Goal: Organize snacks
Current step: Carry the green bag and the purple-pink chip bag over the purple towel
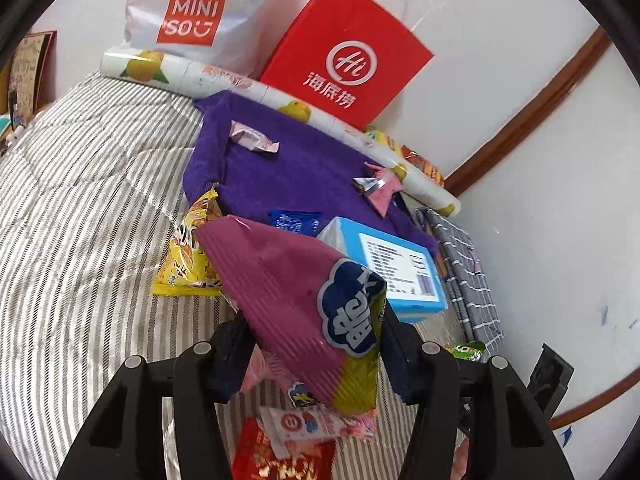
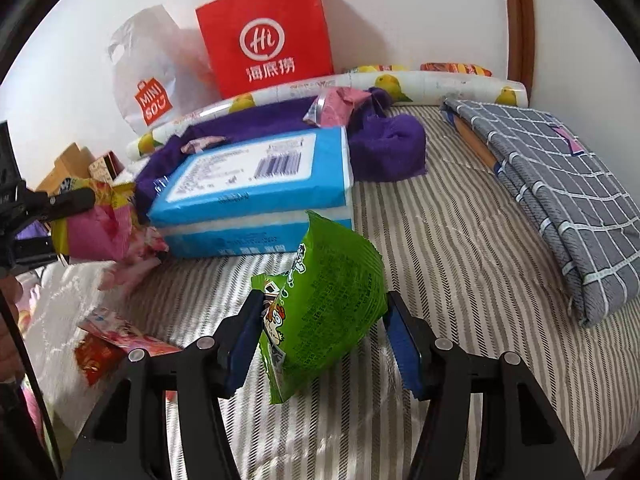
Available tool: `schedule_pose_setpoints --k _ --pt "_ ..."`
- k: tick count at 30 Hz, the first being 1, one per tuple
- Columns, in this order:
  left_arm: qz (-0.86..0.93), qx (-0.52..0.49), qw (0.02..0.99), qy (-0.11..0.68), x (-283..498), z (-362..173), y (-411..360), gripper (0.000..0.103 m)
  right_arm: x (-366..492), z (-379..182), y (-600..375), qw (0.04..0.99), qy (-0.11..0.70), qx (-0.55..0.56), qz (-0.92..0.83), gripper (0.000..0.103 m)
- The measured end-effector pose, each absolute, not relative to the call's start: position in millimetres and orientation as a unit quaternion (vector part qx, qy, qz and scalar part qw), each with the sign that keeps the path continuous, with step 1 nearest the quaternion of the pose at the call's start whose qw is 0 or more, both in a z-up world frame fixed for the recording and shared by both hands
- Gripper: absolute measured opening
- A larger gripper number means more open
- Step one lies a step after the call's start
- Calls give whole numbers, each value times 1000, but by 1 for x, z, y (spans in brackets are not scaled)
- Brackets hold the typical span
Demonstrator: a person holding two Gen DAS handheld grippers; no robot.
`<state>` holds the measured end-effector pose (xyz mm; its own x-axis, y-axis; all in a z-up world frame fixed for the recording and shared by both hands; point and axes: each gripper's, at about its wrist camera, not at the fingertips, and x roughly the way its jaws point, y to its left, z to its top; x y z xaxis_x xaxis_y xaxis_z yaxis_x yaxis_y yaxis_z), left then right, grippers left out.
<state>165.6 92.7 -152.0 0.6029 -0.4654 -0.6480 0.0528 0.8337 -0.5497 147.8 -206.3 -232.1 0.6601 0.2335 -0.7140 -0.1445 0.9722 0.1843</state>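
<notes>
striped bed (image 2: 440, 240) | MINISO bag (image 1: 192, 12) | left tongs (image 1: 316, 344) clamp purple snack (image 1: 296, 300) | right tongs (image 2: 320, 328) clamp green snack (image 2: 328, 304)

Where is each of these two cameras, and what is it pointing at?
Left wrist: sits on the left gripper, facing a purple snack bag in its fingers.
Right wrist: sits on the right gripper, facing a green snack bag; the left gripper shows at the left edge.
Shared: red bag, blue tissue pack.
</notes>
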Motion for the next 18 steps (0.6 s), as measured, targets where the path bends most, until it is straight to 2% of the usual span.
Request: schedule_pose_setpoints --k 18 --pt "-206 -203 871 397 148 -116 37 54 136 -171 -221 925 358 69 106 60"
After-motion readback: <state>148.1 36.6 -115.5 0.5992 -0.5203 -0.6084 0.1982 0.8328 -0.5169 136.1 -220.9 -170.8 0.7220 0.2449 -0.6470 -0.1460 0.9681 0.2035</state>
